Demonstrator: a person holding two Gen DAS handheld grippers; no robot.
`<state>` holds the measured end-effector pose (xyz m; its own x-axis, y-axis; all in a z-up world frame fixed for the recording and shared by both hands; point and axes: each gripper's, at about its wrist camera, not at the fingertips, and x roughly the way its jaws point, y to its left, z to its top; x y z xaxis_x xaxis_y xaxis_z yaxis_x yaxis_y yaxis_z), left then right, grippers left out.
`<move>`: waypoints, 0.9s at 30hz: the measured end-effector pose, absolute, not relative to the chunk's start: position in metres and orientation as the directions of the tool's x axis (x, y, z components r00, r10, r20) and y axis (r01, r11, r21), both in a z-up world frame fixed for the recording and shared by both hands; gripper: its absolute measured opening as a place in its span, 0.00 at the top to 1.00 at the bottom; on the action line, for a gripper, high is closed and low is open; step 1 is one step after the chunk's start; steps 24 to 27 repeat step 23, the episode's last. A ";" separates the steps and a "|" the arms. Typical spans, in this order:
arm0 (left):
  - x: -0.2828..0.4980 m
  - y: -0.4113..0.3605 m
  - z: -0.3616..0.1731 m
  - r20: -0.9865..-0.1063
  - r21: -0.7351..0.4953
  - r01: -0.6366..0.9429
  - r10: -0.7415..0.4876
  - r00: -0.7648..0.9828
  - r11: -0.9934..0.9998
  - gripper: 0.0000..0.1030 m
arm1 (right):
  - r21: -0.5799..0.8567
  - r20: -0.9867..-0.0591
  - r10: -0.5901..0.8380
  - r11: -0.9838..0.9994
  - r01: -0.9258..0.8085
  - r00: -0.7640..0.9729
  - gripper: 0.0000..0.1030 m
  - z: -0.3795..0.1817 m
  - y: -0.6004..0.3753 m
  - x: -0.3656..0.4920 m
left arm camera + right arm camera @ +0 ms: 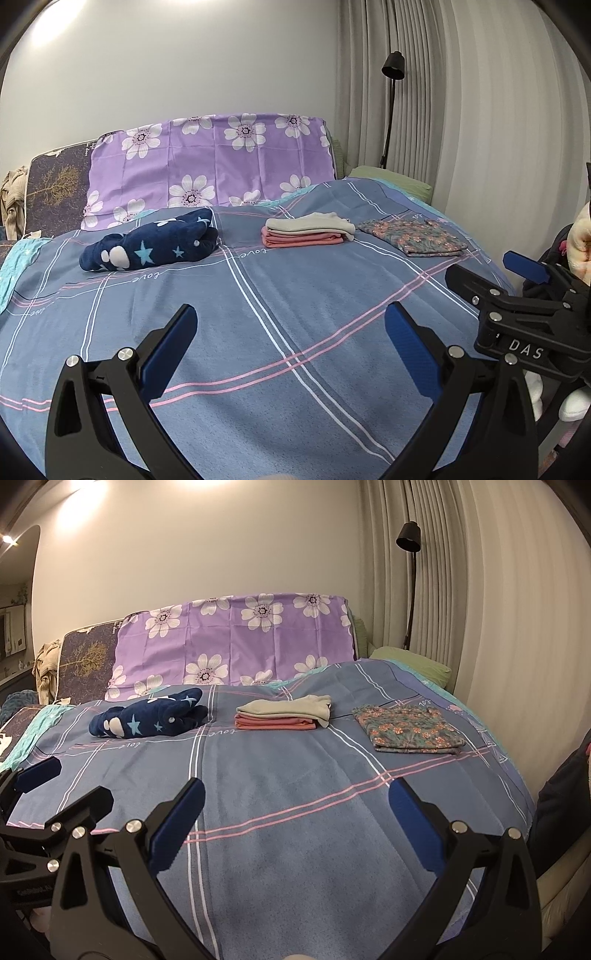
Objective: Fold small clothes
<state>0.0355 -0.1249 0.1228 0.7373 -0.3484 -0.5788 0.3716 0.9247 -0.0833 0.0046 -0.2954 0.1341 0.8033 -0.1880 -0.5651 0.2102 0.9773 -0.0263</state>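
Three lots of clothes lie far back on the blue plaid bed (258, 332). A crumpled navy garment with stars (151, 245) (147, 718) lies at the left. A folded stack, beige on pink (308, 230) (282, 712), lies in the middle. A folded floral piece (412, 236) (406, 727) lies at the right. My left gripper (291, 350) is open and empty above the near bedspread. My right gripper (295, 830) is open and empty too, beside the left one, and shows in the left wrist view (517, 291).
A purple flowered pillow cover (214, 166) stands against the headboard. A black floor lamp (391, 103) and grey curtains (480, 129) are at the right. A green pillow (391, 181) lies at the far right corner. Dark and pale things (569, 266) sit off the bed's right edge.
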 end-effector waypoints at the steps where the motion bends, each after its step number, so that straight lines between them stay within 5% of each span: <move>1: 0.035 -0.126 0.122 -0.579 -0.083 0.373 -0.349 0.736 0.924 0.01 | -0.027 -0.565 -0.188 0.977 0.210 0.804 0.02 0.134 -0.295 0.004; 27: 0.030 -0.129 0.121 -0.583 -0.074 0.392 -0.359 0.729 0.917 0.01 | -0.034 -0.567 -0.188 0.978 0.205 0.802 0.02 0.133 -0.296 0.002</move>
